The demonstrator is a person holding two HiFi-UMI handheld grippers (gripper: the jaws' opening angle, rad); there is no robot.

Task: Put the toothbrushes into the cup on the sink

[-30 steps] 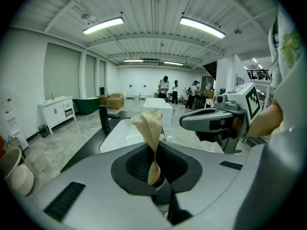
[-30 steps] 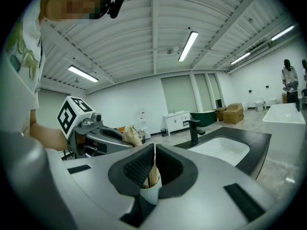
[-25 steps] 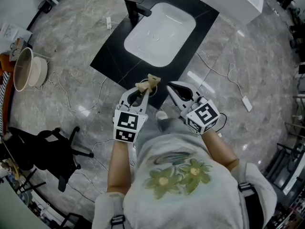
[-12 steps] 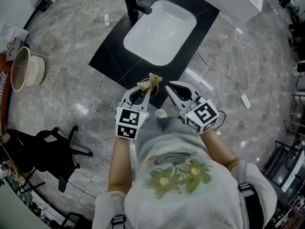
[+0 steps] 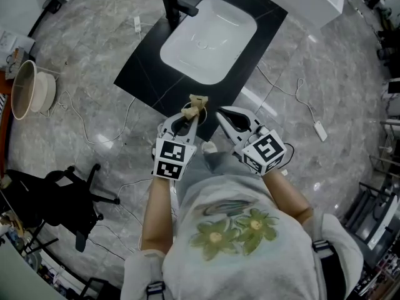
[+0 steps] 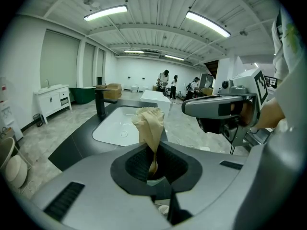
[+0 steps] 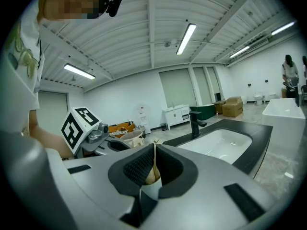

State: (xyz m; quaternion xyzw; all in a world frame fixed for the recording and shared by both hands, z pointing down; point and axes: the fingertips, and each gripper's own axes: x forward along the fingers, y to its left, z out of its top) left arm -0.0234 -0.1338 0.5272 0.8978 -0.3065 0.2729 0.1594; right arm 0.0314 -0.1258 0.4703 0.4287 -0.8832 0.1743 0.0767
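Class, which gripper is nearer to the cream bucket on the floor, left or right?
Left. The left gripper is at the sink counter's near edge, on the bucket's side; the right gripper sits beside it, further from the bucket.

Right tool (image 7: 153, 163), jaws together, white sink (image 7: 218, 145), black faucet (image 7: 195, 121)

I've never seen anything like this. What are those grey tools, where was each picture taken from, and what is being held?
There is no robot here: a person holds a hand-worked, two-jaw tool in each hand. The head view comes from a camera on the person's head, looking steeply down. The other two come from cameras riding on each tool, looking along its jaws. Ahead stands a black counter with a white basin and a black tap. The left gripper is shut on a crumpled tan thing. The right gripper pinches a thin tan sliver.
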